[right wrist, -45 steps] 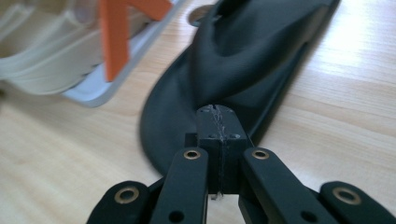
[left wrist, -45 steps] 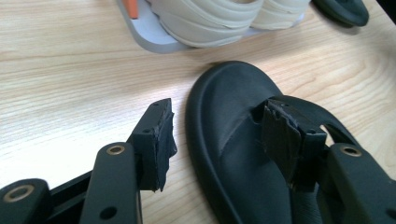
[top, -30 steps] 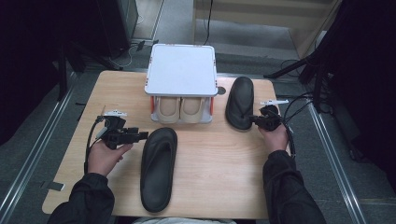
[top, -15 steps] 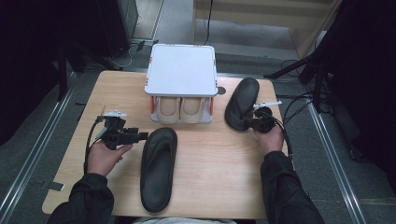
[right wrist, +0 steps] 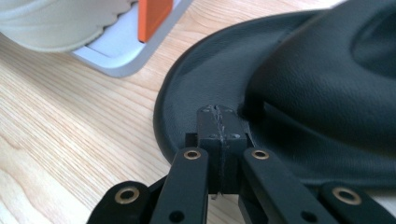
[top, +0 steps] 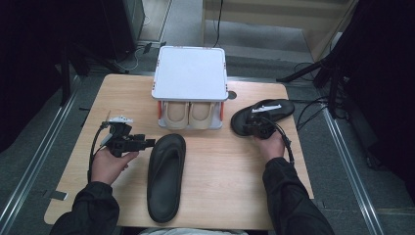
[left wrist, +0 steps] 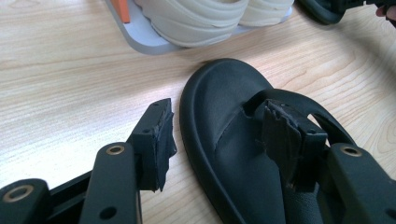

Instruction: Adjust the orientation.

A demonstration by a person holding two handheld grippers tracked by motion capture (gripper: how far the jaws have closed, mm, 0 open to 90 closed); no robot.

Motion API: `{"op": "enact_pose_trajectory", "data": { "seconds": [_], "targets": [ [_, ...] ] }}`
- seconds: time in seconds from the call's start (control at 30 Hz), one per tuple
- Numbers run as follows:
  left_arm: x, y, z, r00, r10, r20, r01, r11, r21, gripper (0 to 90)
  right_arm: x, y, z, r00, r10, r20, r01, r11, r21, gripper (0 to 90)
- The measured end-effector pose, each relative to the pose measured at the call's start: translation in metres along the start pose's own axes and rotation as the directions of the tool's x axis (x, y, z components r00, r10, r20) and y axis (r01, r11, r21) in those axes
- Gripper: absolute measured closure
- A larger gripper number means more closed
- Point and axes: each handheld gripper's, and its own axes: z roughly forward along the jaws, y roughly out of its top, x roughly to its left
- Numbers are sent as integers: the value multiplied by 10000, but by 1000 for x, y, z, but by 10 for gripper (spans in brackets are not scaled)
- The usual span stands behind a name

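Meanwhile, nearest the person, the left sandal (top: 166, 176) is seen lying flat on the surface (top: 230, 186), untouched, heel toward the person. The left hand-held gripper (top: 147, 143) is kept where it was a second ago, jaws wide, nothing pinched; in the left gripper view the sandal's toe edge and strap (left wrist: 299, 100) sit between the open pads (left wrist: 156, 140), no contact made. Farther off, the right sandal (top: 266, 115) has been swung: previously upright beside the rack (top: 190, 73), now laid crosswise, toe end toward the rack. The right hand-held gripper (top: 255, 128) has been shifted with it, jaws fully closed, resting against the sandal's rim (right wrist: 205, 100); a real pinch can't be confirmed. Probably the right sandal is being dragged or pushed into line for the rack's lower shelf, beside the cream shoes (top: 188, 115).
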Motion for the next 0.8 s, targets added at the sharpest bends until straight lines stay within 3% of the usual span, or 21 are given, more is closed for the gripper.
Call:
{"op": "enact_pose_trajectory", "data": {
  "seconds": [0.3, 0.5, 0.8],
  "targets": [
    [-1, 0, 0, 10000, 21, 17, -21, 10000, -4, 439, 3, 7, 5, 9996, 159, -241, -159, 9999, -20, 900],
    [1, -2, -3, 10000, -57, 33, 57, 10000, -51, 435, -4, 15, -19, 9990, 372, -249, -382, 9984, -412, 900],
    [1, -10, -9, 9999, -145, -77, 145, 9999, -24, 428, -42, 18, -59, 9960, 875, 178, -845, 9881, -1281, 900]
  ]
}}
